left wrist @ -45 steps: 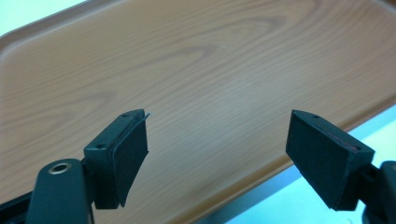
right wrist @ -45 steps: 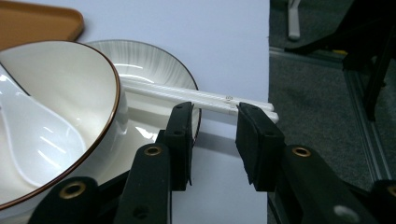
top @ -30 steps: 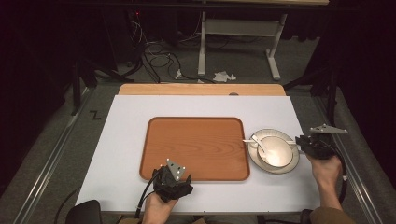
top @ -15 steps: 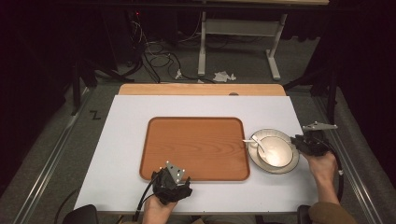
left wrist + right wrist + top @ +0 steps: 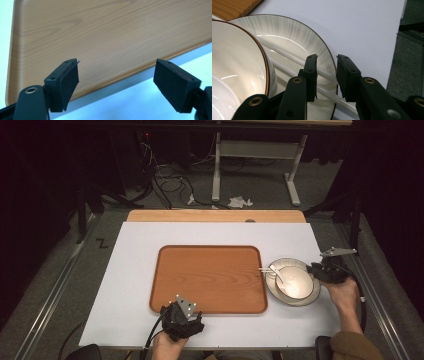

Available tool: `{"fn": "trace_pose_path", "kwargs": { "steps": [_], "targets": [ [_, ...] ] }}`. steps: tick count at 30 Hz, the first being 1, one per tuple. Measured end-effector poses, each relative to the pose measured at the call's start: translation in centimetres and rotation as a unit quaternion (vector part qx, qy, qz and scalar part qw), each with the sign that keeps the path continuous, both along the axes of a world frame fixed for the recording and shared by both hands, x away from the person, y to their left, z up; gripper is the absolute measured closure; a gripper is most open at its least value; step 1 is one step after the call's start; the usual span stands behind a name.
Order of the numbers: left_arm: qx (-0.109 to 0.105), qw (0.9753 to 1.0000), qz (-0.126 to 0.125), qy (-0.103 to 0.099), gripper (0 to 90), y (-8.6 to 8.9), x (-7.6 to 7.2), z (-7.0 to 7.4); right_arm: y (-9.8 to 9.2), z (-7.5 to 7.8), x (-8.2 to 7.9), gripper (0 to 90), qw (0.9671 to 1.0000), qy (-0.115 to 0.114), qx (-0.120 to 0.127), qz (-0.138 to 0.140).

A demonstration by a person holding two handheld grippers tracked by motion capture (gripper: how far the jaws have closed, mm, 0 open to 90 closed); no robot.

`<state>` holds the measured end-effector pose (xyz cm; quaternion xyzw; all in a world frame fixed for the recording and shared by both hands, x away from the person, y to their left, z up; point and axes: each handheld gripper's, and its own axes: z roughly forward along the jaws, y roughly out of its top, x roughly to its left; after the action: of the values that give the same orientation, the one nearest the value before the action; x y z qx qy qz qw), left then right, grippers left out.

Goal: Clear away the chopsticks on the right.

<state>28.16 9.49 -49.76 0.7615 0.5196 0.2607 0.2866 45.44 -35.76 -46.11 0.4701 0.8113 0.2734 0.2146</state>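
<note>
Below, white table [image 5: 125, 285] with wooden tray [image 5: 207, 277], grey floor [image 5: 45, 285] around.

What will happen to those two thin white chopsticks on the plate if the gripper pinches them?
The chopsticks look thin, round and glossy, so they may slip or roll between the right gripper jaws. They look stiff, so they probably won't bend. They lie across the rim of the plate beside the bowl, so a nudge might slide them off.

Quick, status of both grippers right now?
Left gripper: open, empty, jaws wide over the near edge of the tray.
Right gripper: partly open around a white chopstick on the plate, not clamped.
</note>
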Motion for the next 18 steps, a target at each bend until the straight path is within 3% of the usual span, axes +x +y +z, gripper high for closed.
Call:
{"fn": "trace_pose_path", "kwargs": {
  "steps": [9,15,18],
  "targets": [
    [-0.003,0.9999,0.008,0.006,20.5,0.2,-0.1,-0.1,0.3,-0.1,0.8,72.5,0.9998,0.018,0.007,0.009],
    [0.000,0.9999,0.007,0.010,20.5,0.2,-0.1,-0.2,0.1,0.0,0.9,78.5,0.9992,0.025,0.027,0.017],
    [0.000,0.9999,0.007,0.011,20.5,0.2,-0.1,-0.3,-0.3,-0.1,1.0,76.0,0.9982,0.034,0.046,0.017]
  ]
}}
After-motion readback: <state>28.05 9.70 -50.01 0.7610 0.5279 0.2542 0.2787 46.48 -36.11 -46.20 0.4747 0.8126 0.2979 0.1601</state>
